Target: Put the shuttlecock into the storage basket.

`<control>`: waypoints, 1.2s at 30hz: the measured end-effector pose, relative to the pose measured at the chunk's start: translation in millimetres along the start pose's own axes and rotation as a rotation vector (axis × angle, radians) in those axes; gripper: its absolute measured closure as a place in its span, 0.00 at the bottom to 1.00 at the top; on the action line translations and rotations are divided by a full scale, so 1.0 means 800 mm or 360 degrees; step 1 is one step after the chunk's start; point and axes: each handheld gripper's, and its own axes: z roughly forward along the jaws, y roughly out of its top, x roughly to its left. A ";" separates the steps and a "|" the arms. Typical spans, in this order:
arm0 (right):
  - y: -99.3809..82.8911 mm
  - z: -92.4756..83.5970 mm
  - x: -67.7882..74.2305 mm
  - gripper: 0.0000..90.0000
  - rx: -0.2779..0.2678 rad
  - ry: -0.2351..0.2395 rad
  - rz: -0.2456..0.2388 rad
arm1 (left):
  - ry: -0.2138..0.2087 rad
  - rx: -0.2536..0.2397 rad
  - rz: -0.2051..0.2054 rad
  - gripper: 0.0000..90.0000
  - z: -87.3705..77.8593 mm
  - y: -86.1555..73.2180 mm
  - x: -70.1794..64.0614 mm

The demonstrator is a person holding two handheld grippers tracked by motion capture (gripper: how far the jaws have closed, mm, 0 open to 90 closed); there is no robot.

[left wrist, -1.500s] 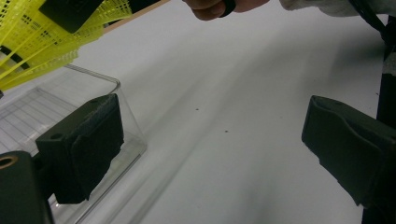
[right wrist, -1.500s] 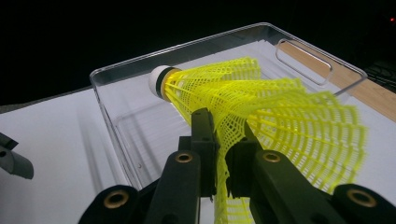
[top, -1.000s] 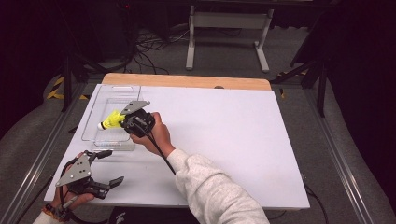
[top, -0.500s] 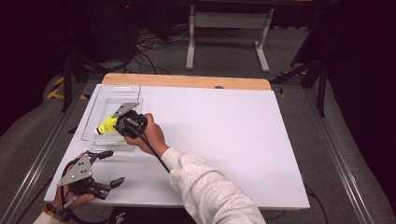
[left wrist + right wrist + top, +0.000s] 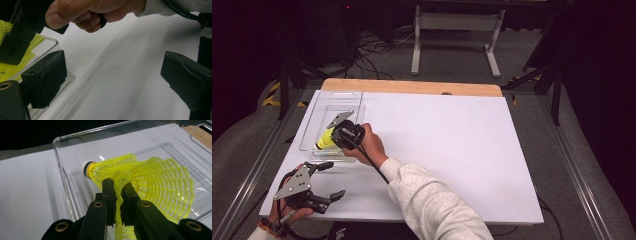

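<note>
A yellow plastic shuttlecock (image 5: 140,177) with a white cork tip hangs over a clear plastic tray (image 5: 62,170). My right gripper (image 5: 119,187) is shut on the mesh skirt, pinching one fold of it. In the high view the shuttlecock (image 5: 325,140) is at the near end of the tray (image 5: 332,100), held by the right gripper (image 5: 343,133). My left gripper (image 5: 328,180) is open near the table's front left corner, with nothing between its fingers. In the left gripper view the yellow mesh (image 5: 10,65) shows behind the tray's corner (image 5: 56,42).
The white table top (image 5: 452,140) stretches wide to the right of the tray. A wooden strip (image 5: 412,86) runs along its far edge. Cables and a metal stand lie on the floor beyond.
My right gripper has carried the shuttlecock toward the near-left, lower over the tray's near end. The left gripper has barely shifted.
</note>
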 end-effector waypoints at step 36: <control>-0.004 -0.007 -0.001 0.51 0.0121 -0.0026 0.0109 | -0.0008 0.0003 0.0019 0.08 0.002 0.002 -0.002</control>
